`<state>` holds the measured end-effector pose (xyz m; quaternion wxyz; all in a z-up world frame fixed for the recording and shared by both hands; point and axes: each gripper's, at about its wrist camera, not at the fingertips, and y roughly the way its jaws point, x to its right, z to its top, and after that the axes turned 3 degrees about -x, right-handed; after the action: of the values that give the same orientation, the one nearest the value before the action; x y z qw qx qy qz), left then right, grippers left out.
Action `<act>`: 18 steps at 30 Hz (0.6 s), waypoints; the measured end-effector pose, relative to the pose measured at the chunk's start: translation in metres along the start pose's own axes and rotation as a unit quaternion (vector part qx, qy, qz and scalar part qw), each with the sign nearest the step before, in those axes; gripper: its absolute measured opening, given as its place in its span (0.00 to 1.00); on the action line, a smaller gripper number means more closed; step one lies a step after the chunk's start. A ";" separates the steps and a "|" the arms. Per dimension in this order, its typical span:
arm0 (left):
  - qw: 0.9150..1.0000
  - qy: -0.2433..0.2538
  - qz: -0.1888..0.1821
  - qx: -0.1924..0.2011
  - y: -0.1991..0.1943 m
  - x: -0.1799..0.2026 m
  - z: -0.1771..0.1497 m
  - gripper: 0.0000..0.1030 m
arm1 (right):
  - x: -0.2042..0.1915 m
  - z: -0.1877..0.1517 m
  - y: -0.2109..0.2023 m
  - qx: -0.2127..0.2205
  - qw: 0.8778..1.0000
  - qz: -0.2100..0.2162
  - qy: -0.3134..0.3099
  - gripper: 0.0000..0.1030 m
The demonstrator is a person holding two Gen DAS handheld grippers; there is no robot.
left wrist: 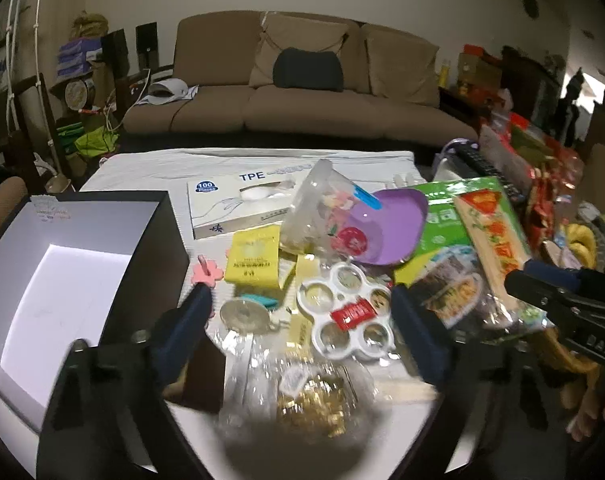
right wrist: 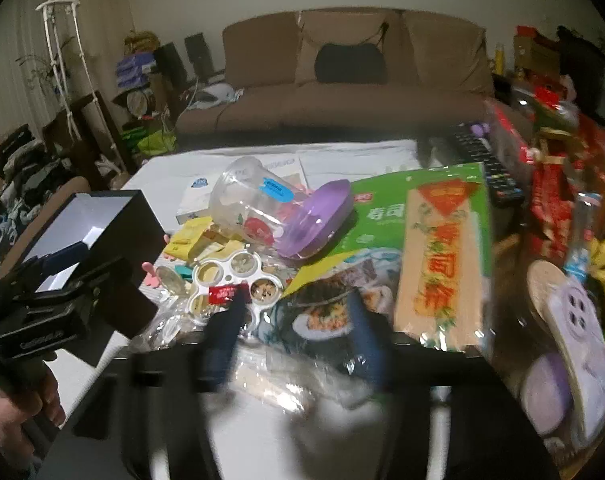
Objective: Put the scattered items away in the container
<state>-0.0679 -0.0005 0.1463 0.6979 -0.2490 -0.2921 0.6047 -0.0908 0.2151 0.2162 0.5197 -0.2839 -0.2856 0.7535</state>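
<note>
Left wrist view: the scattered items lie heaped on the white-covered desk (left wrist: 150, 168), and the container, a black box (left wrist: 62, 280) with a white inside, stands open at the left edge of the heap, nothing visible in it. The left claw (left wrist: 302, 308) hangs over the near part of the pile with its jaws apart and grasping nothing; between its tips sit a white five-well tray (left wrist: 344, 316) with a red packet on it and a round clear lid (left wrist: 244, 314), with a crinkled clear bag of gold pieces (left wrist: 310, 396) just below. The tray lies straight ahead of this claw, and the box is just to its left, so a short carry leftward would serve.

In the right wrist view the right claw (right wrist: 298, 304) hovers above the dark printed end of a green seaweed packet (right wrist: 386, 216), jaws narrowed but, as far as the blur allows, pressing on nothing. That packet's long axis runs away from the camera, and a bamboo mat in a wrapper (right wrist: 438, 256) lies on it. Further out rest a tipped clear cup (right wrist: 246, 204), a purple dish (right wrist: 318, 220), yellow packets (right wrist: 190, 240) and a glove box (left wrist: 238, 204). The left hand is the nearer to the box.
</note>
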 end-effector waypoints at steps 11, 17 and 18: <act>0.999 -0.021 -0.023 -0.016 0.053 -0.013 0.012 0.67 | -0.014 0.049 0.058 -0.020 0.997 0.043 -0.063 0.29; 1.000 -0.018 -0.024 0.002 0.049 -0.023 0.022 0.92 | -0.032 0.078 0.089 -0.036 0.983 0.047 -0.175 0.82; 0.999 -0.023 -0.036 0.002 0.048 -0.028 0.023 0.92 | -0.034 0.083 0.094 -0.042 0.979 0.045 -0.195 0.82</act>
<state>-0.1204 -0.0213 0.1260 0.7129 -0.2229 -0.3158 0.5851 -0.1988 0.1435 0.2083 0.4071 -0.1661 -0.3999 0.8042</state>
